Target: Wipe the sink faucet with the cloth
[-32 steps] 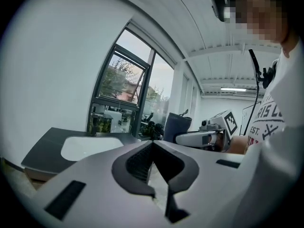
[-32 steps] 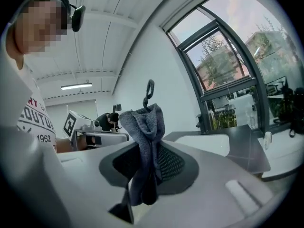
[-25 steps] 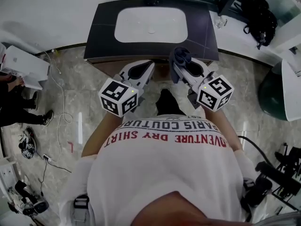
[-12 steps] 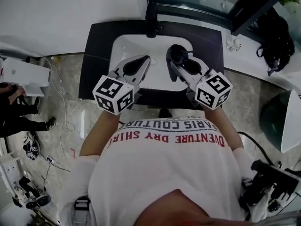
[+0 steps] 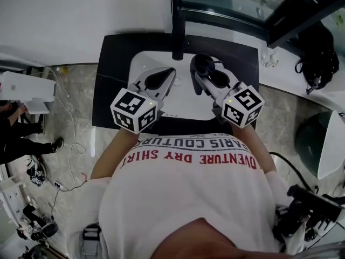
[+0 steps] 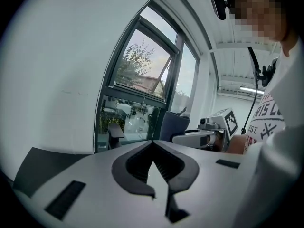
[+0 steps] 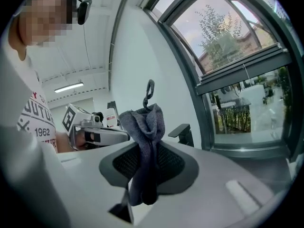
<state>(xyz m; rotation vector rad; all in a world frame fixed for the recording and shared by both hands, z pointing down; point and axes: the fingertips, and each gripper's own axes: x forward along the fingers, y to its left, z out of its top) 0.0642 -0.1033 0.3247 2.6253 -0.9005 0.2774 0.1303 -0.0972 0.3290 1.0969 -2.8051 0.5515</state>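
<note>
The fingers (image 7: 173,165) of the right gripper (image 5: 205,72) are clamped on a bunched grey-blue cloth (image 7: 145,137), held above the white oval sink basin (image 5: 156,58), just short of the dark upright faucet (image 5: 177,42) at its back edge. Beside it the left gripper (image 5: 168,73) hovers over the same basin, its fingers (image 6: 130,167) pressed together at the tips with nothing between them

Cloth (image 7: 145,127) blue-grey; sink (image 5: 141,63) white; countertop (image 5: 110,80) black; faucet (image 5: 178,39) black; floor (image 5: 81,90) grey marbled.
</note>
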